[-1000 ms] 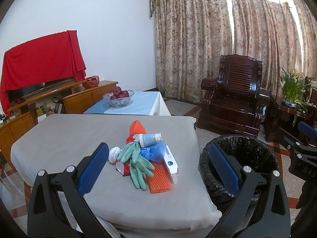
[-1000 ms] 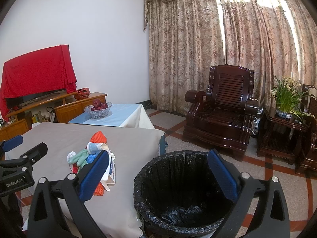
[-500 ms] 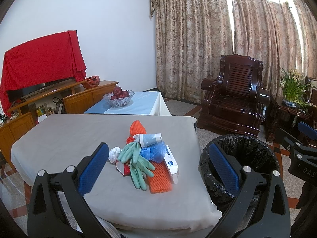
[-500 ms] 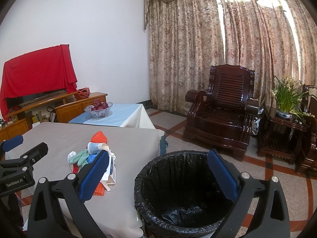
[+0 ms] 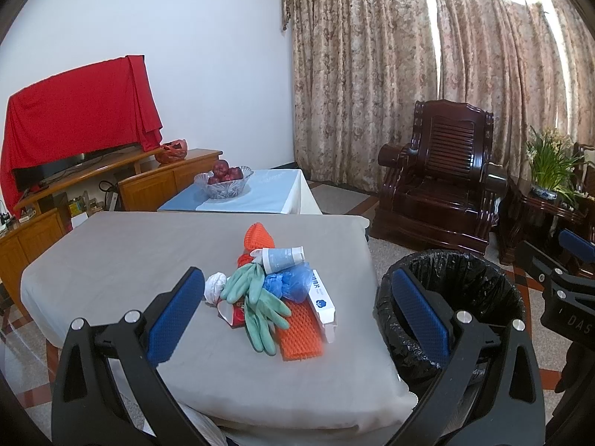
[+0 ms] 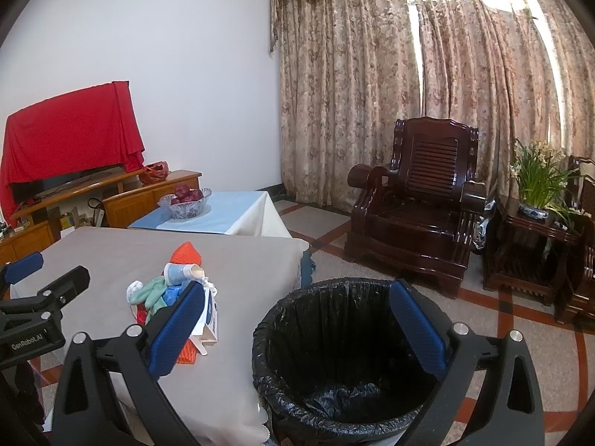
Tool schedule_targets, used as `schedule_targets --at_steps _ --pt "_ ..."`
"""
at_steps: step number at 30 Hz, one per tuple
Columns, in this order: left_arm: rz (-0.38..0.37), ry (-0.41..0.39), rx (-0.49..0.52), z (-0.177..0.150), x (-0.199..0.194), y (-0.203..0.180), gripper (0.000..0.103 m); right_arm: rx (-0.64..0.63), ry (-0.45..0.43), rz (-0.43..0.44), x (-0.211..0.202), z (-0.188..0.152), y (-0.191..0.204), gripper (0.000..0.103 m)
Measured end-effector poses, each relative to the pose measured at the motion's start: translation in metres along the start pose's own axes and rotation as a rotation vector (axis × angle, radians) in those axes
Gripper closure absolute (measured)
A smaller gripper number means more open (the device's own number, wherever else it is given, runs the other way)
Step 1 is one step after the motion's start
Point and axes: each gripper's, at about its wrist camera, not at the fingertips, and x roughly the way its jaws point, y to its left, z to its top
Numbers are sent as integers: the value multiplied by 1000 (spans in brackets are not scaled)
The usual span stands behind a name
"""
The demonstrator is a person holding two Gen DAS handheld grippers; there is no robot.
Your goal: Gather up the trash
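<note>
Neither gripper moved; both fingers stay spread.

"GenRobot.AI" stands on the left gripper body; "DAS" shows on the right gripper body; the white box print is unreadable

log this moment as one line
stage: pre-grasp | left gripper: open, facing trash pile | right gripper: open, over bin | held: nothing

My grey-clothed tabletop carries one trash heap: green gloves, orange foam netting, a white carton.
</note>
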Motion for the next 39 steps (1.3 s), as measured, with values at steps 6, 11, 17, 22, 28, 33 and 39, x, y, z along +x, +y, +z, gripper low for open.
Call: schedule_targets --at_steps 6,11,17,22,28,33,39 --pt "-1 1 1 0 0 0 5 0 1 0 0 0 0 6" --pt "-1 3 0 0 2 2 5 0 6 1 1 -1 -2 6" --pt "-2 9 -1 -4 18 8 5 0 10 1 2 -5 -2 6" --pt "-1 17 -6 -17 21 8 5 0 16 3 6 -13 -1 6" --pt "-2 26 -11 -14 19 9 5 -4 28 5 12 -9 1 6" --pt "0 40 -19 -11 22 11 5 -19 34 10 18 -8 8 6" --pt "42 50 -31 -17 34 26 5 -36 48 40 33 -11 19 6"
